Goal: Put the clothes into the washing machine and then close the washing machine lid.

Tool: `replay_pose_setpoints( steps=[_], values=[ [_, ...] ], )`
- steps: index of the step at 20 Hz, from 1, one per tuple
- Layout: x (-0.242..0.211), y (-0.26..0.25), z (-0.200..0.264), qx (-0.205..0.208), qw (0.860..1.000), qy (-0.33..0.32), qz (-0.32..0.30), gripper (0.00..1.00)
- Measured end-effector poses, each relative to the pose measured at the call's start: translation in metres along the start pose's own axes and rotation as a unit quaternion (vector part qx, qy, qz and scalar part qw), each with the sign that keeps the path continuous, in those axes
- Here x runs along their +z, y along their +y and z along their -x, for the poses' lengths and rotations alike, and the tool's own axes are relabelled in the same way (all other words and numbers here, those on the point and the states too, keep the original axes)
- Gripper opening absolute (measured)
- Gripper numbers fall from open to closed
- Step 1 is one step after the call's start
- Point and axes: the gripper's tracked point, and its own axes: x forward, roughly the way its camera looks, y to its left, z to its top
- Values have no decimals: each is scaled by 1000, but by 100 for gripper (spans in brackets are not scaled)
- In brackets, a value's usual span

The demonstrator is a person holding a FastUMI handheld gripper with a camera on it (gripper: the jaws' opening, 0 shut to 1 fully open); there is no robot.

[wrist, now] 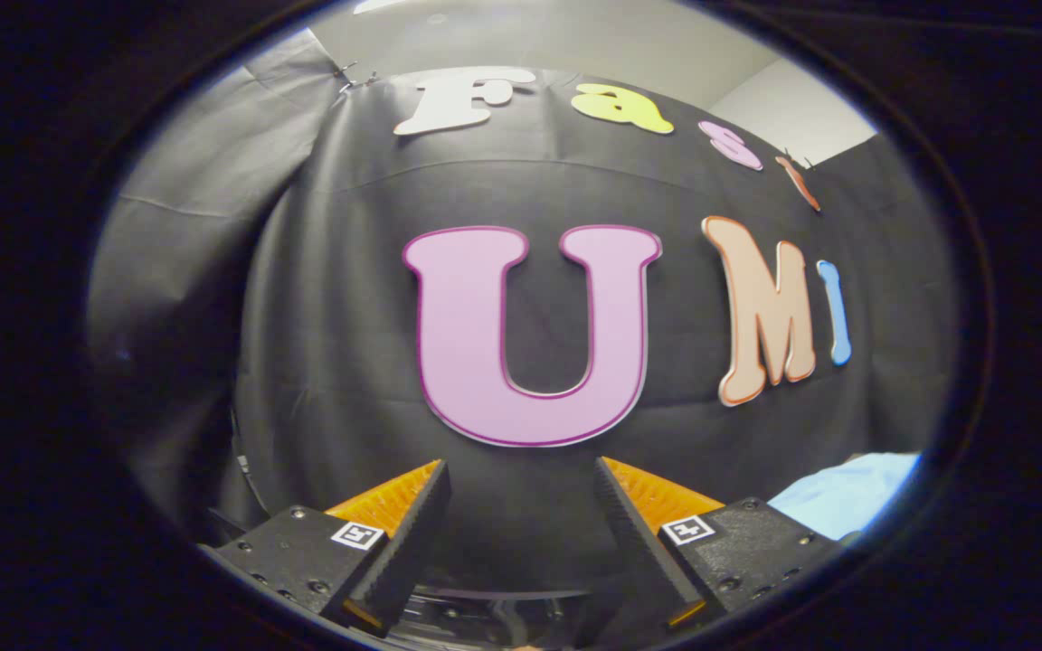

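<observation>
My gripper point(521, 475) is raised and faces the black cloth wall point(349, 316) of the booth. Its two fingers stand well apart, open, with nothing between them. A light blue piece of cloth point(847, 502) lies low to the right, just beyond the right finger point(634, 529). Below and between the fingers a dark curved rim point(485, 597) shows, too little of it to tell what it is.
The black cloth wall stands close ahead of the fingers. A grey ceiling and a pale wall corner point(792, 108) show above the cloth. A dark cable point(245, 466) hangs along the cloth to the left of the left finger.
</observation>
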Motion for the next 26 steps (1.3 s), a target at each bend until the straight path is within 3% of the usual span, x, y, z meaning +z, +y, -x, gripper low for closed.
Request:
replay_pose_setpoints(
  steps=[4,9,12,15,20,25,26],
  values=[
    [44,-74,19,-43,999,-6,24,96],
    [62,-131,57,-36,998,56,3,96],
    [64,-171,72,-53,995,77,34,96],
    [27,-214,87,-66,986,132,76,96],
    [-56,-256,103,-75,963,239,96,97],
    [-86,-268,106,-74,957,275,61,98],
    [-96,-268,109,-69,948,304,60,97]
  ],
)
